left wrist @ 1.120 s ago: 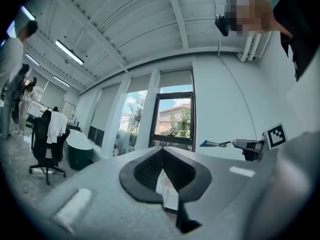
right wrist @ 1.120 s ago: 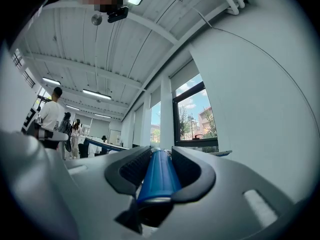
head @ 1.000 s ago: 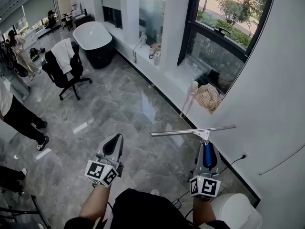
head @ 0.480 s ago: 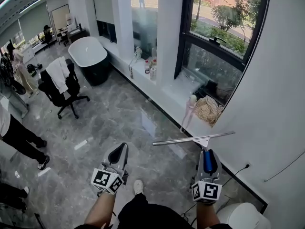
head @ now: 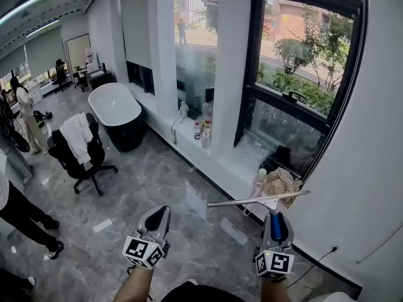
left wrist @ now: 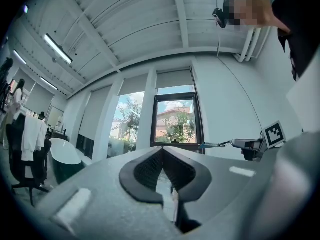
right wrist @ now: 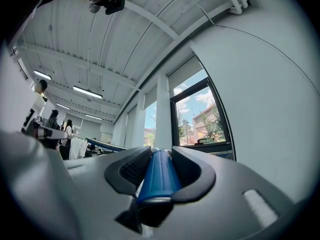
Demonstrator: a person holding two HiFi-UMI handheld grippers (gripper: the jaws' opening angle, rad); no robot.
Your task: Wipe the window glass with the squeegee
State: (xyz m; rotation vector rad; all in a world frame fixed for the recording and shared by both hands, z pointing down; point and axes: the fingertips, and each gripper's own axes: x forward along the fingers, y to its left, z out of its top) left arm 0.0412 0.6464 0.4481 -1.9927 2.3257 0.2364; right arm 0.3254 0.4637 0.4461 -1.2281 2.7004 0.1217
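Observation:
The squeegee has a blue handle and a long metal blade lying crosswise in front of the low sill. My right gripper is shut on that blue handle, blade pointing away from me. The black-framed window glass rises beyond it, still some way off; it also shows in the right gripper view and the left gripper view. My left gripper hangs to the left above the floor, its jaws shut with nothing between them.
A woven basket and a pale bottle sit on the sill below the window. More bottles stand by the white column. Further left are a bathtub, an office chair and a person's legs.
Both grippers have moved forward toward the window with the squeegee, and the view has tilted up, showing more of the glass. Neither grip has changed.

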